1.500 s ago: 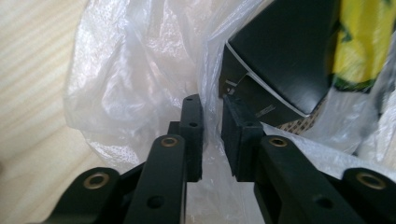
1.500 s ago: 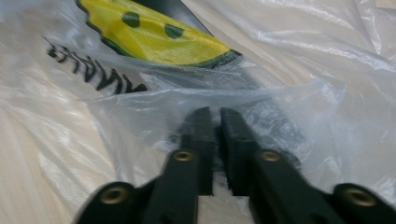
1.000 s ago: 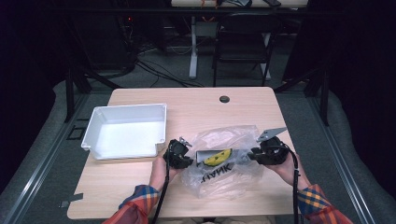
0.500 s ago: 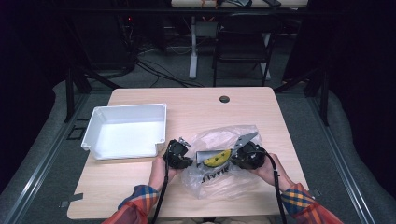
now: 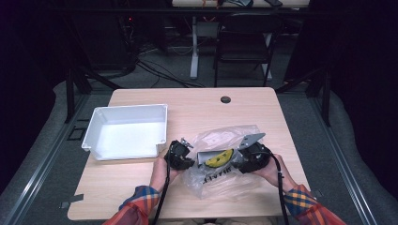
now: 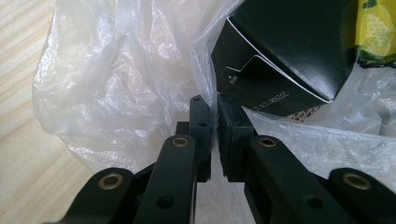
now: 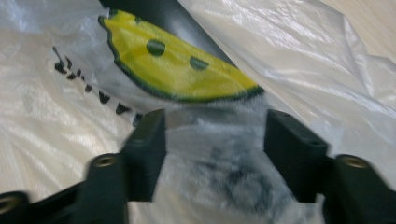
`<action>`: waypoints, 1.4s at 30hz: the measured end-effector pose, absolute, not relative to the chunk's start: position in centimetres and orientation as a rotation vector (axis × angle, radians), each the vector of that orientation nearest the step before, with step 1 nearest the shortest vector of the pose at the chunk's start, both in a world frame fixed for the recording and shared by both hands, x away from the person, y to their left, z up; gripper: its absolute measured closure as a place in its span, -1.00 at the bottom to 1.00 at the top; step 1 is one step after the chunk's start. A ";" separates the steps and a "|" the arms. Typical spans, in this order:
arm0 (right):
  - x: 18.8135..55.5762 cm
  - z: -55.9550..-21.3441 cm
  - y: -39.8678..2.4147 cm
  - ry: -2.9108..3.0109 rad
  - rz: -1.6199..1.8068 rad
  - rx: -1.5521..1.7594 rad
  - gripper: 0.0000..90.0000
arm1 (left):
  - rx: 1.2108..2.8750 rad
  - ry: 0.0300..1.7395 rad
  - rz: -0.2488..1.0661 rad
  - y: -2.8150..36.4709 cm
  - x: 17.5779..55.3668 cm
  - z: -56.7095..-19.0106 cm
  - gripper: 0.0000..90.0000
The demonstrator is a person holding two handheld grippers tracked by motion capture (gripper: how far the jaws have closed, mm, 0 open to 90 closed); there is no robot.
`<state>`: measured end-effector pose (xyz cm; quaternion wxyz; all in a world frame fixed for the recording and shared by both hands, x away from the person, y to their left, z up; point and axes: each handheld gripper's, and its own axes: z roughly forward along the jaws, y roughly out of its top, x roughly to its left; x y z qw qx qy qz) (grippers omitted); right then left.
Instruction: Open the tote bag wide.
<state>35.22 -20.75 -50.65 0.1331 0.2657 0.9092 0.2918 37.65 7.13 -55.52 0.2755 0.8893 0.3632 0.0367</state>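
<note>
A crumpled clear plastic bag with black lettering lies on the wooden table. Inside it are a black box and a yellow smiley print. My left gripper sits at the bag's left edge, and in the left gripper view its jaws are pinched together on a fold of the bag film. My right gripper is at the bag's right side. Its jaws have just been opening and stand wide apart, with loose bag film lying between them and the pads not pressing it.
A white tray stands on the table's left half, just behind my left hand. A dark cable hole sits near the far edge. A chair and desk legs stand on the floor beyond the table.
My right gripper has moved left from the bag's right edge onto the bag, close to the yellow print. The left gripper has stayed where it was.
</note>
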 end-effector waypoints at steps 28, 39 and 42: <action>34.8 -51.4 -22.8 2.688 0.818 0.877 1.00 | 2.374 0.963 0.113 7.1 37.7 -55.3 0.92; 34.6 -54.9 -25.4 2.730 0.714 0.998 1.00 | 2.394 0.951 0.111 6.6 37.7 -55.5 0.92; 35.0 -55.3 -25.3 2.729 0.677 1.033 0.97 | 2.398 0.957 0.116 6.6 37.8 -55.7 0.91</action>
